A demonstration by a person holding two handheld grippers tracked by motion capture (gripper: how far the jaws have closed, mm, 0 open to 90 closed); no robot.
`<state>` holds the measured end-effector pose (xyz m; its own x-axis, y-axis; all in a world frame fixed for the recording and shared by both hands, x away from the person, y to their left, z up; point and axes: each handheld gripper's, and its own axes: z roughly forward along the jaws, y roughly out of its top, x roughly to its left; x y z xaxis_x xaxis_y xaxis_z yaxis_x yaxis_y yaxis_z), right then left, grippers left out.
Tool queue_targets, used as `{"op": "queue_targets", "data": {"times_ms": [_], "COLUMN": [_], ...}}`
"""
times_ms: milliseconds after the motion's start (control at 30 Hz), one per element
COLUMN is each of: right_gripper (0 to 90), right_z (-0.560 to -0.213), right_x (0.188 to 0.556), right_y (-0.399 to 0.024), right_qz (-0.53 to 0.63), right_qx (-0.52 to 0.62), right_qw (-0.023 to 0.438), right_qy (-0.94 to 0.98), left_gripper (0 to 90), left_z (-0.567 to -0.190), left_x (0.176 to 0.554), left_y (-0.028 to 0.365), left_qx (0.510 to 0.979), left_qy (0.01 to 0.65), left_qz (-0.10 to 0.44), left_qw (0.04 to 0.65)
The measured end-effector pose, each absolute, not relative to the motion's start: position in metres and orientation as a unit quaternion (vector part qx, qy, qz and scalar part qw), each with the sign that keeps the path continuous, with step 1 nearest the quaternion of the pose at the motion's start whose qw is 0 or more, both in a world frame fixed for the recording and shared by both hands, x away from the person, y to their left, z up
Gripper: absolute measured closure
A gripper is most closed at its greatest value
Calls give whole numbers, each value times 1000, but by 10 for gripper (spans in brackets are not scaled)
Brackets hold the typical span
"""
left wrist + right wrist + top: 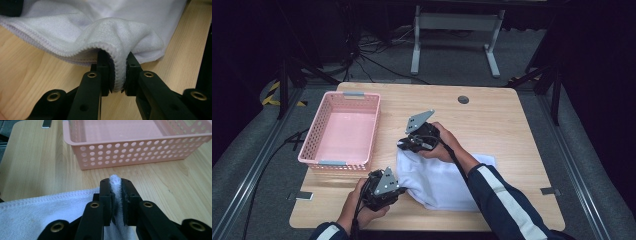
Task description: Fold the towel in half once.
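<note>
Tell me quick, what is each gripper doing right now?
Left gripper: shut on the hem of the white towel.
Right gripper: shut on another edge of the same towel, near the pink basket.

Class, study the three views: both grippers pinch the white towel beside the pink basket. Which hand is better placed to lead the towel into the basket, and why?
Probably the right. The right gripper clamps the towel edge nearest the pink basket and faces it; the left gripper grips the near edge, farther off.

Dark room, grey carpet floor [452, 60], white table frame [456, 22] behind.
</note>
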<state>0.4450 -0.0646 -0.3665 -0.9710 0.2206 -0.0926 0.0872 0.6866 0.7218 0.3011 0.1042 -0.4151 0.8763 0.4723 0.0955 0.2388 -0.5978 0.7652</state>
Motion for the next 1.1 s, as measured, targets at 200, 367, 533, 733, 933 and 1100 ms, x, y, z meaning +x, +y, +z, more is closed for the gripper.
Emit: {"op": "queue_targets", "data": {"times_ms": [200,367,533,733,933,1100], "right_gripper": [806,807,806,806,804,802], "right_z": [-356,-349,-342,-344,-351,-359], "right_x": [443,438,431,423,415,412], "right_y": [-92,-117,-154,-200,-238,-262], "right_qz": [401,414,432,438,441,436], "right_qx": [85,91,111,138,168,189], "right_qw": [90,96,105,114,122,126], "right_qy": [908,900,889,881,873,871], "left_gripper": [790,790,789,787,785,780], "left_z": [-403,-399,-395,-394,-397,-399], "left_x": [305,308,313,317,321,324], "left_y": [76,56,34,1,-31,-51], "left_qx": [891,898,903,916,924,929], "left_qy": [161,138,116,72,42,26], "left_qz": [153,151,145,136,133,121], "left_qw": [396,389,387,370,356,348]}}
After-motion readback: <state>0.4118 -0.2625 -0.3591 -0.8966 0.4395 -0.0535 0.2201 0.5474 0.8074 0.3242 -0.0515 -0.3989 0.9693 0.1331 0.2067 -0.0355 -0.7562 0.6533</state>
